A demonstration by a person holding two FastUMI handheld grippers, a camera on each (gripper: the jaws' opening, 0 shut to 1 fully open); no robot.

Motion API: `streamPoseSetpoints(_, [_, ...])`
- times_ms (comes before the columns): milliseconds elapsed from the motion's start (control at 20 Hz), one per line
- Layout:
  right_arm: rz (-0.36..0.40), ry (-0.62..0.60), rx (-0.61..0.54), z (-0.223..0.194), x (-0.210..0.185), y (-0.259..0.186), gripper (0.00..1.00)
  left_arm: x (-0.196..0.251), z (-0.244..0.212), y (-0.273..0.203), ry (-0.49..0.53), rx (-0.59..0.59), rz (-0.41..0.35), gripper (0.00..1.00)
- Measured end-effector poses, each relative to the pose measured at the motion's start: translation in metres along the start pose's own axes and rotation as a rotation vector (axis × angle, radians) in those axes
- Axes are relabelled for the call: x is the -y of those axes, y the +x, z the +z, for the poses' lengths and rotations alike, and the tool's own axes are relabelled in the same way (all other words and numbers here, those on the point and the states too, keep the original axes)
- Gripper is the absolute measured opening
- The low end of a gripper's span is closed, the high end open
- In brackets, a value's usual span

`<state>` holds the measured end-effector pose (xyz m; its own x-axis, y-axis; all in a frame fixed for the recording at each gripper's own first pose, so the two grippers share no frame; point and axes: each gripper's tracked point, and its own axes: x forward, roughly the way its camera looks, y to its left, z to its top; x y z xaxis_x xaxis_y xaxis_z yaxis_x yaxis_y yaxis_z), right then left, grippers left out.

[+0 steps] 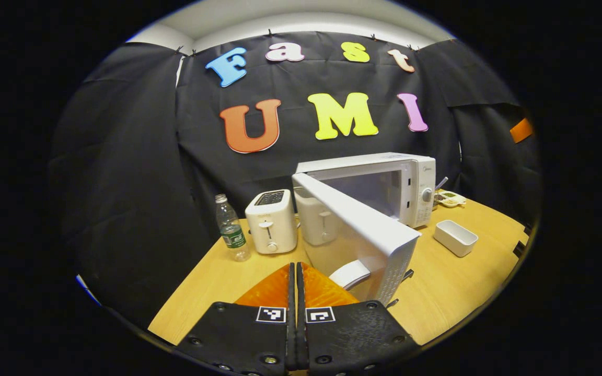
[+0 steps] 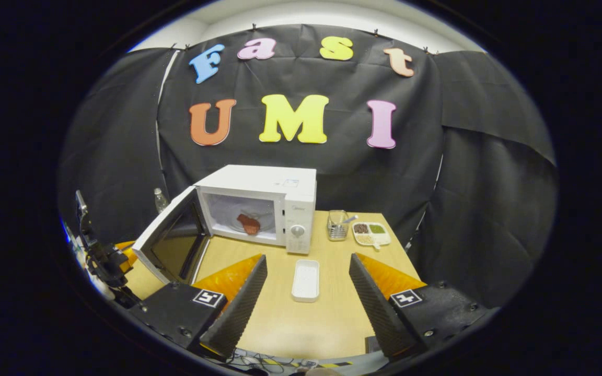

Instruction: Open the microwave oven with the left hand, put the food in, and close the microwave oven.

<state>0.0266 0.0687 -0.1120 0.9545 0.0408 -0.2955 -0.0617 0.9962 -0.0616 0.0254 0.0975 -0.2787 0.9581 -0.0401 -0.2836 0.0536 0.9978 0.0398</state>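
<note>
Open door hides the microwave cavity (food inside).

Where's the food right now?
In the right gripper view, the food sits inside the microwave oven on its plate, behind the open door, left of the control panel.

Even overhead light, soft shadows, sharp centre, strong fisheye bending at edges

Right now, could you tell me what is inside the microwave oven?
Inside the microwave oven, whose door stands open, a reddish piece of food lies on a plate. The cavity's left inner wall is hidden by its frame.
</note>
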Motion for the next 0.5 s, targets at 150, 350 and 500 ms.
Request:
streamPoseSetpoints(150, [0.008,0.003,-0.008,0.002,0.011,0.006,0.93,0.035,0.013,0.013,0.002,0.02,-0.052,0.0])
streamPoseSetpoints(350, [0.009,0.0,-0.017,0.004,0.032,0.016,0.93,0.076,0.026,0.034,0.003,0.033,-0.107,0.0])
streamPoseSetpoints(500, [0.006,0.002,-0.028,0.005,0.051,0.024,1.0,0.105,0.032,0.05,-0.002,0.034,-0.131,0.0])
